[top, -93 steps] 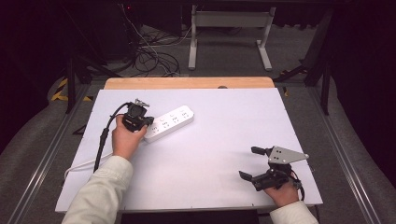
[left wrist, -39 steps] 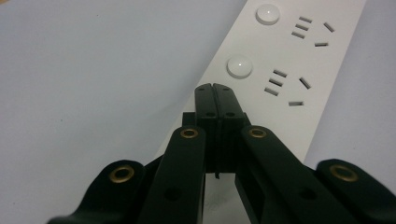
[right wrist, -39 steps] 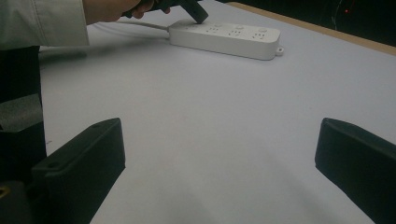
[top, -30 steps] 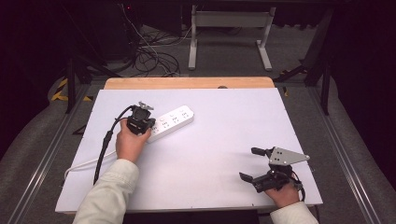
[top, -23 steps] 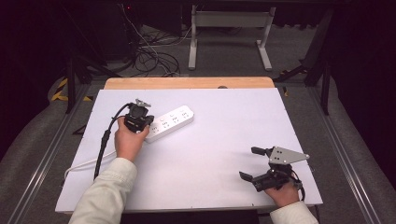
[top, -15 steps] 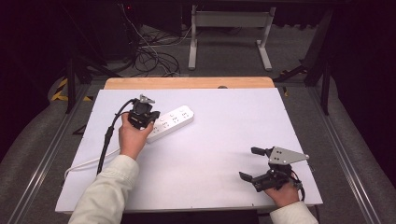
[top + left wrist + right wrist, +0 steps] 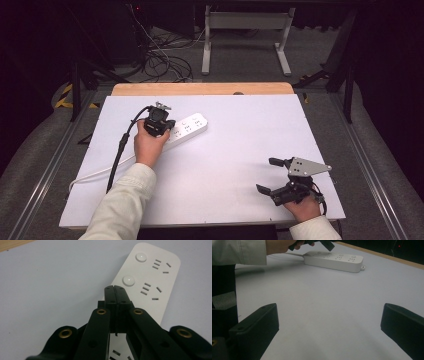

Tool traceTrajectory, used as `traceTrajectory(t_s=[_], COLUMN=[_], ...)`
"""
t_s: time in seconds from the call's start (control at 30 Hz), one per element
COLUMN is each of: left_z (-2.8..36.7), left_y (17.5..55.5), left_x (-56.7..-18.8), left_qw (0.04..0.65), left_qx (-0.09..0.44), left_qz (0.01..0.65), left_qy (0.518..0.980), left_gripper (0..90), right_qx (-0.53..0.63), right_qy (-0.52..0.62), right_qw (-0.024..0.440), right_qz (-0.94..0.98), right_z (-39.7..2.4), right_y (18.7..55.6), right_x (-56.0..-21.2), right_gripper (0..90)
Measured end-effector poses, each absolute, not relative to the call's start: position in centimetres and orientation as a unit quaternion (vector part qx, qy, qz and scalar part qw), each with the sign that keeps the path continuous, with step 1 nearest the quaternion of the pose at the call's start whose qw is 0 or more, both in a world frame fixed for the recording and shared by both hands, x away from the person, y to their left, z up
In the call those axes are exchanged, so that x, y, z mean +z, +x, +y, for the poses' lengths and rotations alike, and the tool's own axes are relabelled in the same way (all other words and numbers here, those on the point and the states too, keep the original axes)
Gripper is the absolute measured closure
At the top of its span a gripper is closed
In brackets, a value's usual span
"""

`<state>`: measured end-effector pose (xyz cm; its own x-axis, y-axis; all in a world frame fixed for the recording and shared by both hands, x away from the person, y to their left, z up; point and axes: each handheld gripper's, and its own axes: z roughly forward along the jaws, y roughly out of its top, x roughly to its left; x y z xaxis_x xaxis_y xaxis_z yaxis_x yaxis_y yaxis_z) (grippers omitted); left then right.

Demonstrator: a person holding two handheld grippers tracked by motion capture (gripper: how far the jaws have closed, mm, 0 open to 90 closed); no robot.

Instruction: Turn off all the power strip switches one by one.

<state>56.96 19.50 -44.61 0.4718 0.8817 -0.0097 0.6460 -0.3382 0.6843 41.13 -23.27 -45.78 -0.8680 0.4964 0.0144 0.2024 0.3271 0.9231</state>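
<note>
White table surface (image 7: 235, 150) carries everything. Near right, the right gripper (image 7: 272, 175) rests with jaws spread wide, holding nothing, unmoved. Farther left, the left gripper (image 7: 159, 120), jaws pressed together and empty, has edged slightly toward the far side over the white power strip (image 7: 192, 127). That strip lies flat at far left, long axis running left-near to right-far, with round buttons beside its sockets.

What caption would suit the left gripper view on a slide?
Shut left gripper poised over a white power strip, its tips beside a round switch button.
</note>
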Motion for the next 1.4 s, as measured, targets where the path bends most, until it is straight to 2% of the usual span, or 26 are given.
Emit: traceTrajectory(t_s=[1.4], left_z=[19.01], left_y=[56.72], left_x=[-45.51], left_qw=[0.307], left_qx=[0.205], left_qz=[0.469], left_qy=[0.803], left_gripper=[90.0], right_qx=[0.533], right_qy=[0.217], right_qw=[0.136], right_qz=[0.807], right_z=[-23.16], right_y=[41.10], right_x=[-45.83], right_gripper=[2.1])
